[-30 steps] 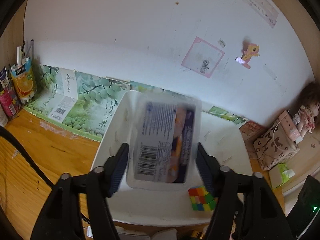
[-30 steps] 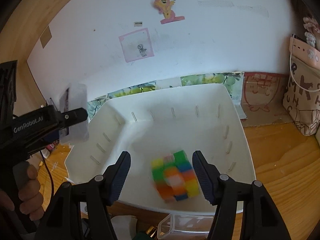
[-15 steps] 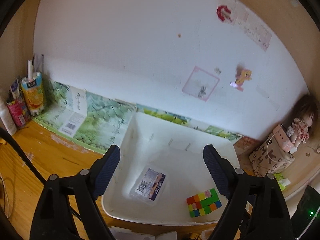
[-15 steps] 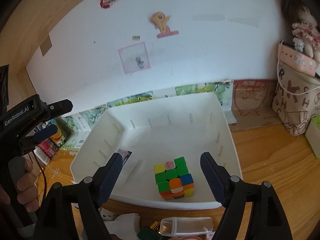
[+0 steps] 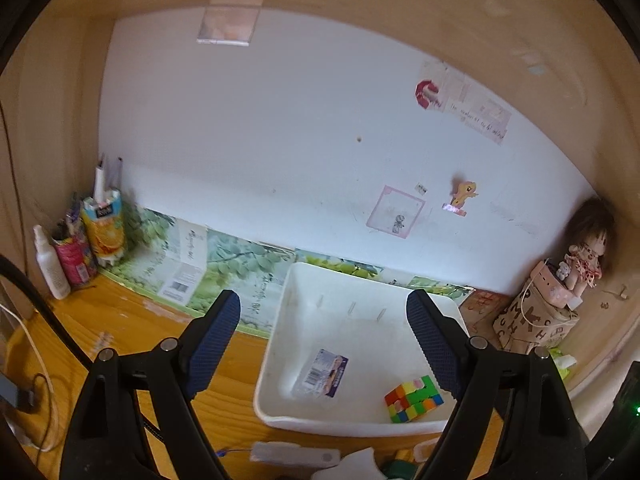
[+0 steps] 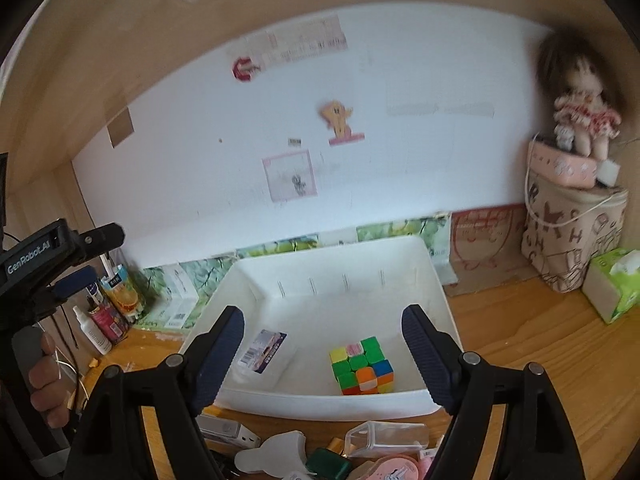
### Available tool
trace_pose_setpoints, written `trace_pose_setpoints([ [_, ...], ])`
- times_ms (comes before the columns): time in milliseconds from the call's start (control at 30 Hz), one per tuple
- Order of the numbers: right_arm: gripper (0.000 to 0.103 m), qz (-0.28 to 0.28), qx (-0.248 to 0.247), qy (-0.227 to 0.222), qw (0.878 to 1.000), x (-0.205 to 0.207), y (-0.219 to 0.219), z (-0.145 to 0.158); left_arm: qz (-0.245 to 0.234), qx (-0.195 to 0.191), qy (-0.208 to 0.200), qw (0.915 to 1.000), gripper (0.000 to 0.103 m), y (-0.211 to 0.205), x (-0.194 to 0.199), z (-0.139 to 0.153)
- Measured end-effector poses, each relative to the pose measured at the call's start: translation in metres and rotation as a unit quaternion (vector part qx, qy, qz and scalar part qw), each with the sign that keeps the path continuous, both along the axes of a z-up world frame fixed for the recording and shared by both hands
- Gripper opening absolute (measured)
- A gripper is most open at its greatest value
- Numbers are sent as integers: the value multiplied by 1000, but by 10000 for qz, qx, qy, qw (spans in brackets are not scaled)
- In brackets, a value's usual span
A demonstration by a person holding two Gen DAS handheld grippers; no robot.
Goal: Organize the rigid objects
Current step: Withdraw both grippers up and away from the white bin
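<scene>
A white plastic bin (image 5: 280,320) (image 6: 436,292) sits on the wooden desk against the wall. Inside it lie a clear pack with a barcode label (image 5: 322,374) (image 6: 262,350) on the left and a multicoloured puzzle cube (image 5: 414,398) (image 6: 362,366) on the right. My left gripper (image 5: 323,300) hangs open above and in front of the bin, holding nothing. It also shows at the left edge of the right wrist view, left gripper (image 6: 100,256), held by a hand. My right gripper (image 6: 323,315) hovers over the bin's near rim; its jaws are opening, with nothing between them.
Small items crowd the desk in front of the bin: a clear box (image 6: 384,434), a green object (image 6: 328,464), a white block (image 6: 224,430). A tissue box (image 6: 612,288), patterned bag (image 6: 572,240) and doll (image 6: 580,112) stand right. Cartons (image 5: 104,228) and a spray bottle (image 5: 50,268) stand left.
Both grippers have pulled back and up from the bin. The pack that was between my left jaws now lies in the bin. The right jaws have spread wider away from the cube.
</scene>
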State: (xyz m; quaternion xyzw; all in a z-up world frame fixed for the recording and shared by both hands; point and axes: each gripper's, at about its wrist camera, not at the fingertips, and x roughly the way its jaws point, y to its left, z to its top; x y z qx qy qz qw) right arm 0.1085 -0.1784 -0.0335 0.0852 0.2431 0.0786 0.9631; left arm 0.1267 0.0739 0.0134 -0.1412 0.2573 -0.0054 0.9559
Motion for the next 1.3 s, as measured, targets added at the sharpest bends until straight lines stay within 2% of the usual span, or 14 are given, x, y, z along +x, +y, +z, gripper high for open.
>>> trace_pose_setpoints([
  [233, 83, -118, -7, -141, 9998, -35, 12, 3, 144, 193, -93, 9997, 87, 18, -32, 4],
  [500, 83, -51, -182, -52, 9998, -77, 25, 0, 309, 601, 149, 9976, 87, 30, -67, -4],
  [733, 83, 30, -517, 157, 9985, -101, 28, -11, 253, 519, 474, 9972, 87, 41, -87, -19],
  [833, 83, 15, -509, 330, 9982, -108, 27, -18, 193, 546, 632, 9963, 87, 42, -93, -26],
  [1300, 83, 309, -723, 977, 9921, -119, 33, -41, -261, 365, 1597, 9861, 87, 34, -105, -61],
])
